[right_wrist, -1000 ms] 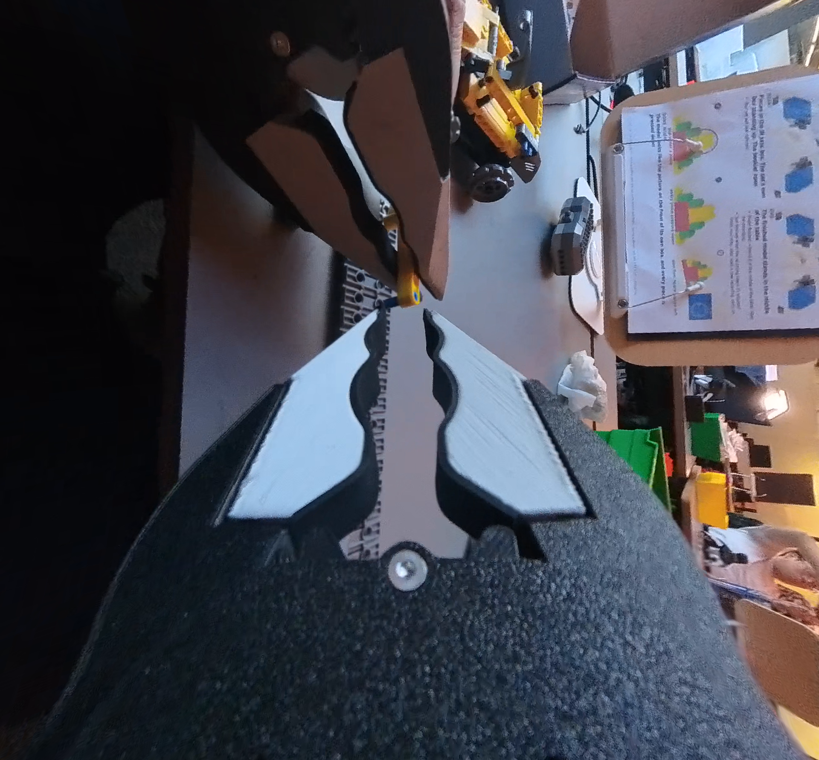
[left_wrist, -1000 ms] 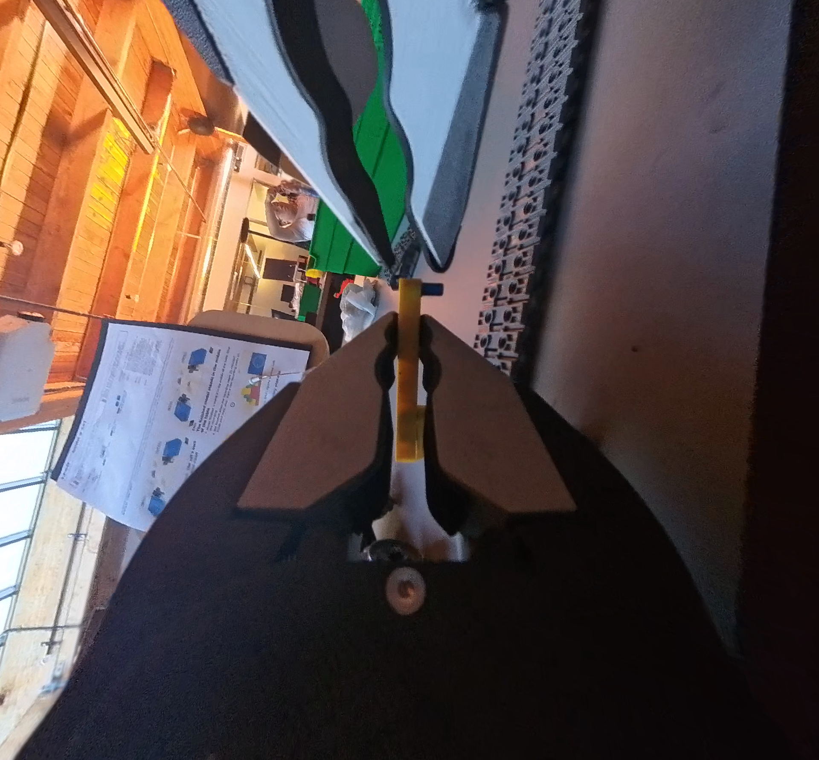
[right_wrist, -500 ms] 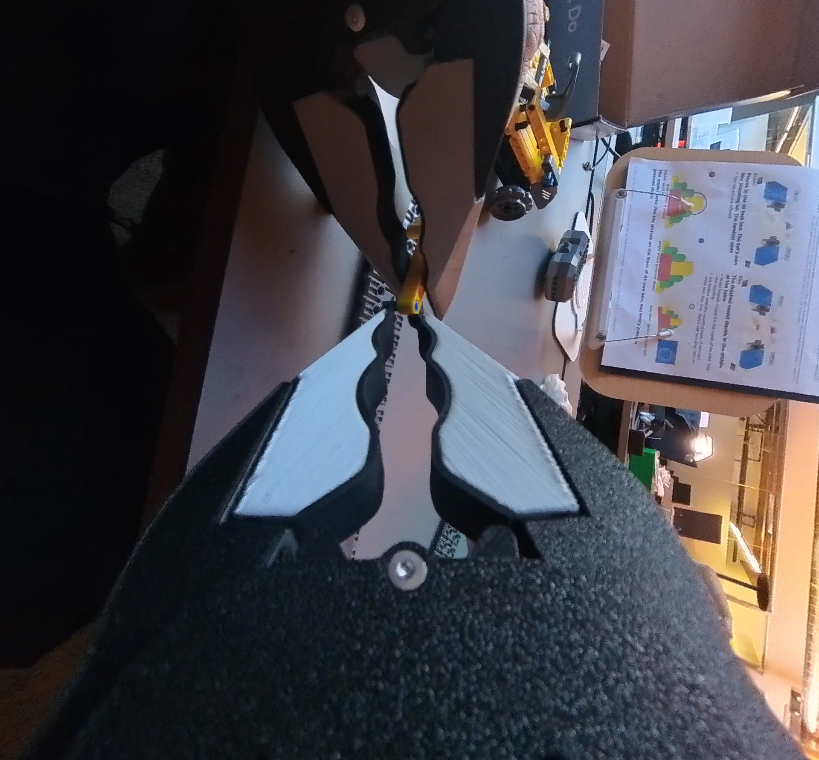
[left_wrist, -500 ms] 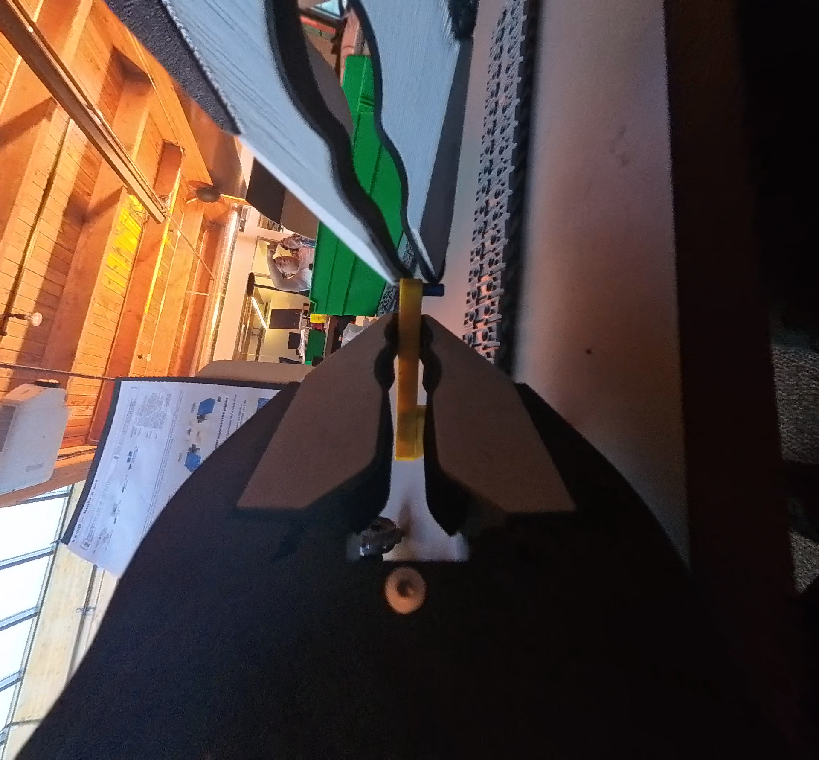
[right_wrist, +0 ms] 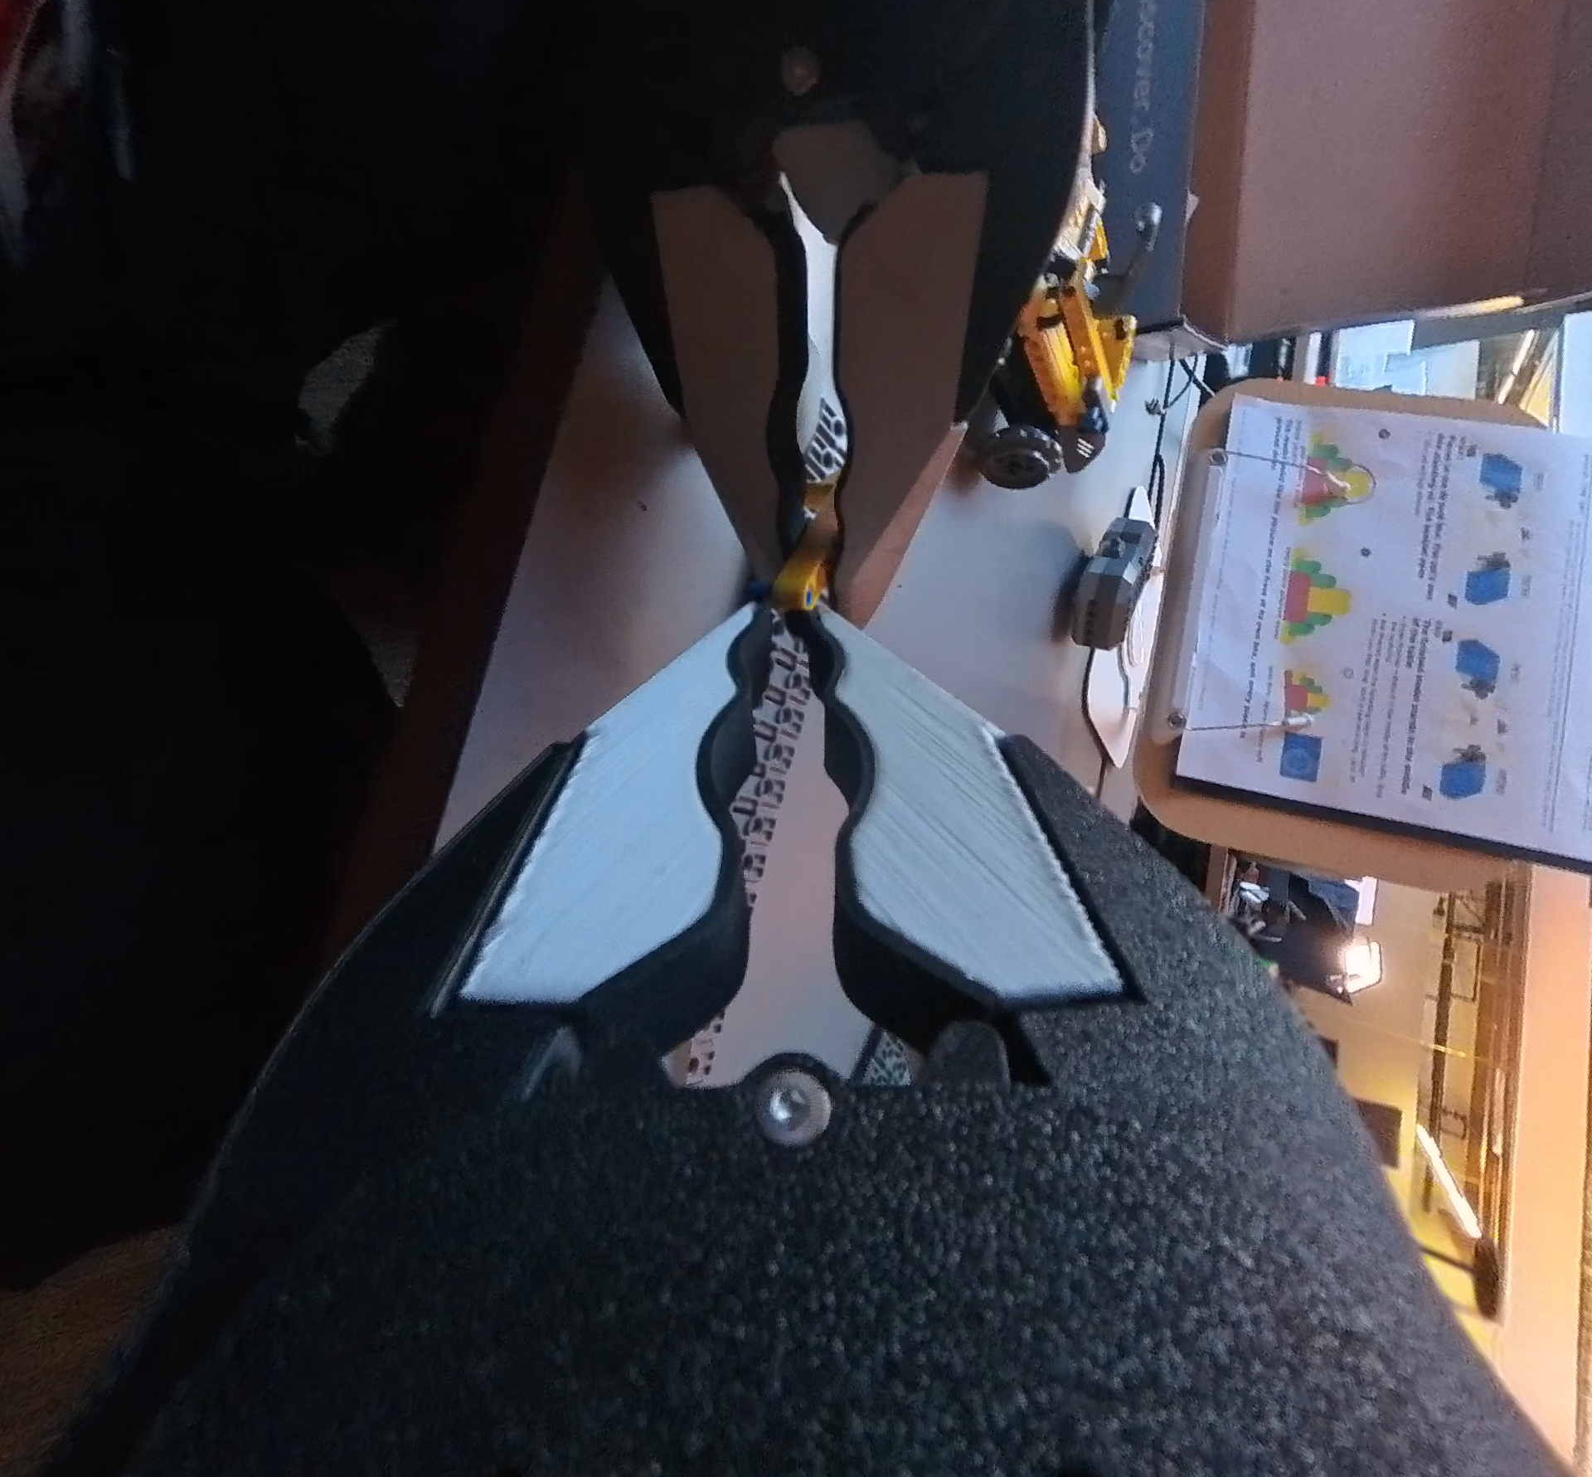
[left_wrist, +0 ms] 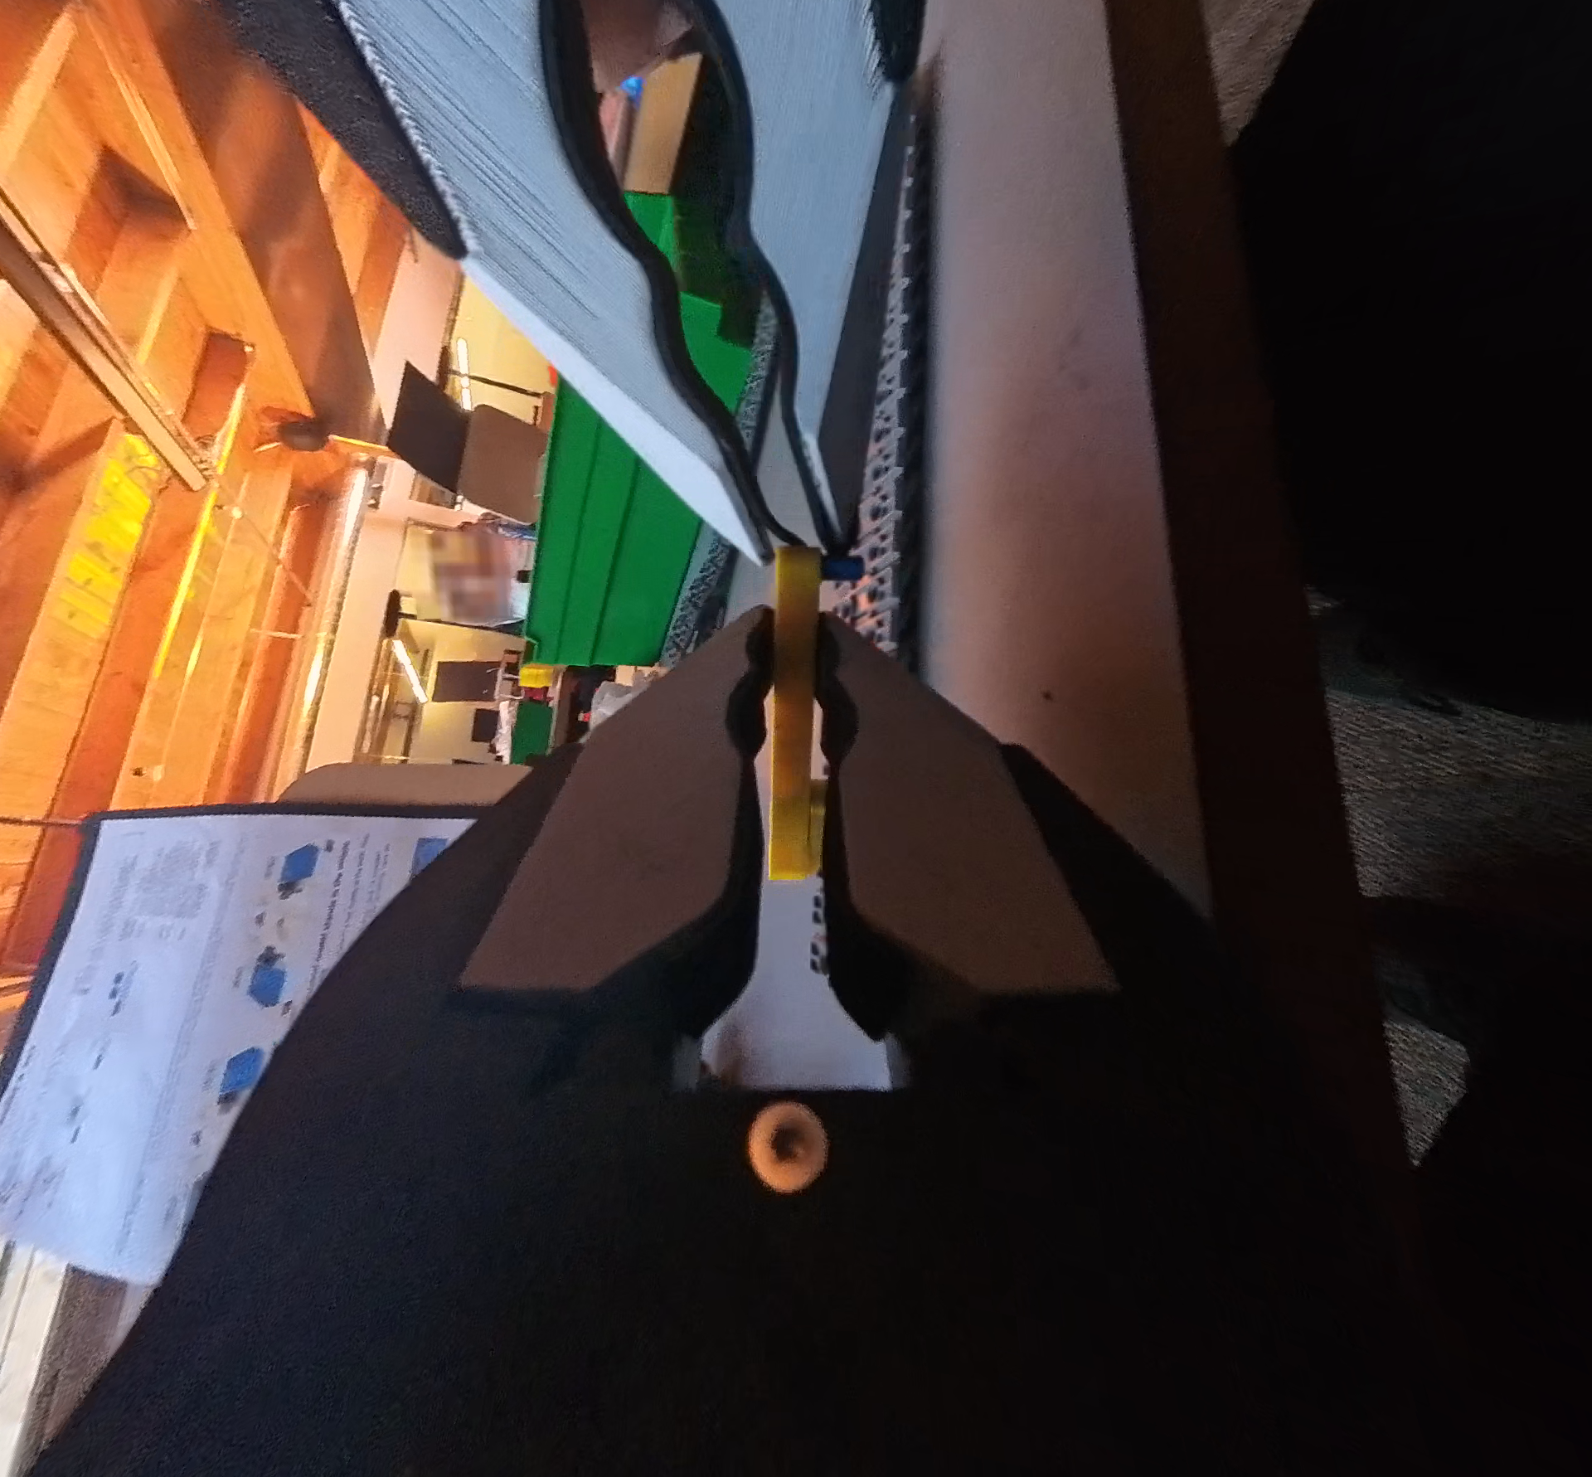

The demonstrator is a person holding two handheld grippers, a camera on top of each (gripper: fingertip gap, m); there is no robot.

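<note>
Yellow beam [left_wrist: 791, 712] clenched in left tool [left_wrist: 791, 619], right tool [right_wrist: 786, 617] narrowed from wider, tips at blue pin [left_wrist: 840, 568], grip impossible to tell.

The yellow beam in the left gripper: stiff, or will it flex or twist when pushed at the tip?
The yellow beam looks like thin rigid plastic, so probably stiff and light. The left gripper clamps only its narrow faces, so a sideways push may pivot it. The blue pin at its tip looks small and could slip.
</note>
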